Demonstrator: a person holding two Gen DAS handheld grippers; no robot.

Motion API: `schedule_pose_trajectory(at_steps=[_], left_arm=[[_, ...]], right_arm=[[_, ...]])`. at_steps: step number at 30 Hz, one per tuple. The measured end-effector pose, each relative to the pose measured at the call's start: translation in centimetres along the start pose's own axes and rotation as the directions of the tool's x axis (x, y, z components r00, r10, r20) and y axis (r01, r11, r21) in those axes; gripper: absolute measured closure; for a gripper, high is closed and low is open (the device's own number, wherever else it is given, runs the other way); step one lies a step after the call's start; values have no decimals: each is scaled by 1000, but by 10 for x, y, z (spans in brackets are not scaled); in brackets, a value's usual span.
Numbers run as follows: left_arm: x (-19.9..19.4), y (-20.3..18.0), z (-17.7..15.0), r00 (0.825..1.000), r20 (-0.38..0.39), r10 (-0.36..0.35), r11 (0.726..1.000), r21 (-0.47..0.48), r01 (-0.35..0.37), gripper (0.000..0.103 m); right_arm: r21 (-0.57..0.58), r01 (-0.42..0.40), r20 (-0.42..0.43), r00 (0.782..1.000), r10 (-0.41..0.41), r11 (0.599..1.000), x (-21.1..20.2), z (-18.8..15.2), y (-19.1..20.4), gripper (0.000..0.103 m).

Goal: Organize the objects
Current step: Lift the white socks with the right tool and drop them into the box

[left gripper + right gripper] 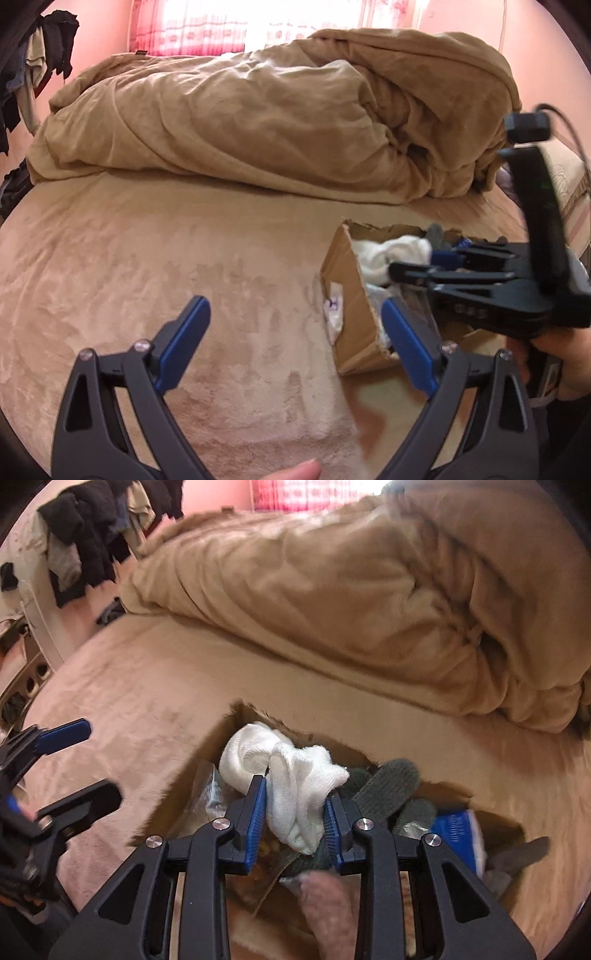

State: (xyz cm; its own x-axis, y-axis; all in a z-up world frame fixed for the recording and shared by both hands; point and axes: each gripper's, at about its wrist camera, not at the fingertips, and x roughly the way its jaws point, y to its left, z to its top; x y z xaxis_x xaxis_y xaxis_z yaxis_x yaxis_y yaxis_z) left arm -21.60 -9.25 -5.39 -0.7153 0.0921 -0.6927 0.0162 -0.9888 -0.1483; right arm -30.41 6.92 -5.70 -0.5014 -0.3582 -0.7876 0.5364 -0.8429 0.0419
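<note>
A torn cardboard box lies on the tan bed, full of clothes and small packets. In the right wrist view my right gripper is shut on a crumpled white cloth just above the box, with grey knitted gloves and a blue packet beside it. The right gripper also shows in the left wrist view, over the box. My left gripper is open and empty, held over the bedsheet to the left of the box; it shows at the left edge of the right wrist view.
A heaped tan duvet fills the far half of the bed. Dark clothes hang at the far left. A pillow lies at the right edge. Bare sheet stretches left of the box.
</note>
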Motion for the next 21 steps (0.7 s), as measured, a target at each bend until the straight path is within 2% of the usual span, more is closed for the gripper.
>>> schedule_pose_trajectory(at_steps=[3,6,9,11,13,21], left_arm=[[3,-5,-3,1000,-10,-10,1000,6,11,8],[3,-7,-6,1000,-18,-4,1000,11,4,8],[1,-10,-6,1000,-12,4,1000,22,-3,8],[-5,-12,-5,1000,-4,9,1000,24,-9,8],[-14,-14,-5,1000,8,12,1000,24,-12,8],[-61,-29,-15,998,65,8,1000,7,-8,8]], right_arm=[[29,-14,-47,999,15,999,17,-3,-2,70],[34,-5,-46,999,7,999,18,-4,0,68],[52,-18,-27,999,19,998,12,-6,-2,58],[38,-3,0,1000,3,999,2,-7,0,41],[34,6,33,999,-7,999,-13,-11,1,33],[58,55,123,991,-62,997,-77,-29,0,27]])
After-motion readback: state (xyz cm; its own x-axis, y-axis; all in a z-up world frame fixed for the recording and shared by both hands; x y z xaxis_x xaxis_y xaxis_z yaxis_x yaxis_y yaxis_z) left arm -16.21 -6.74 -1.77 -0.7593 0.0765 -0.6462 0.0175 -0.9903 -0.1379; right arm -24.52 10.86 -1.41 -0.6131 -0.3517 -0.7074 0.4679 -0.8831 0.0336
